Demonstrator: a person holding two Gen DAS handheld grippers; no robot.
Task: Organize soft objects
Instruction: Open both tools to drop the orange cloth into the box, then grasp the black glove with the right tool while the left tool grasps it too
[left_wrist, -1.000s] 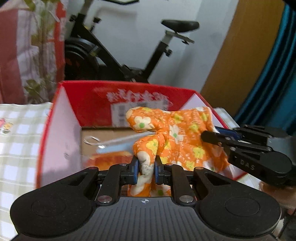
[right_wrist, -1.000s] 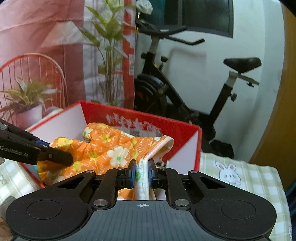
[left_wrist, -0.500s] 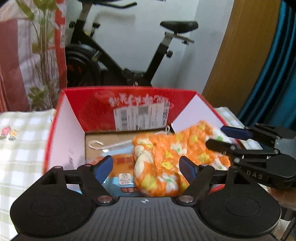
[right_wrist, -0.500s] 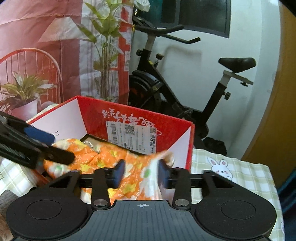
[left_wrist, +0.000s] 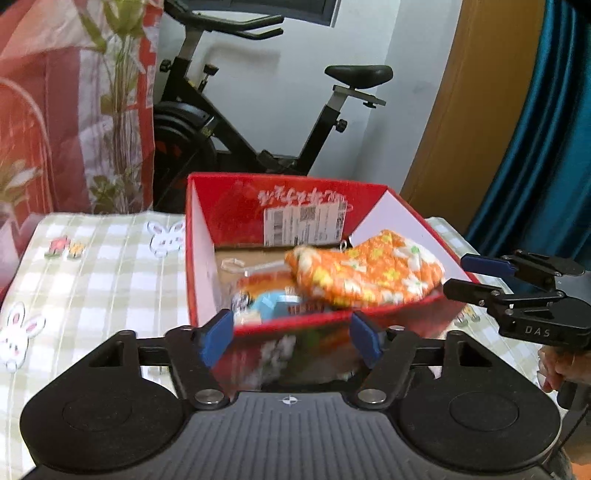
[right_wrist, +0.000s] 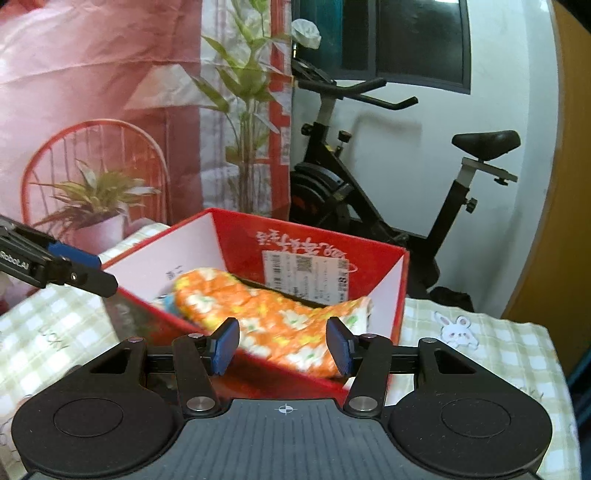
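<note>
My left gripper (left_wrist: 291, 341): fingers spread wide apart, holding nothing, just short of the near wall of the red box (left_wrist: 199, 258).
My right gripper (right_wrist: 283, 345): fingers apart as well, empty, at the box's near right corner.
Orange floral mitt (left_wrist: 365, 271): lies loose inside the red box, on its right side, cuff end draped over the near rim.
Under the mitt: blurred packets, one light blue.
Red box: sits on the checked cloth (left_wrist: 96, 273) covering the desk.
</note>
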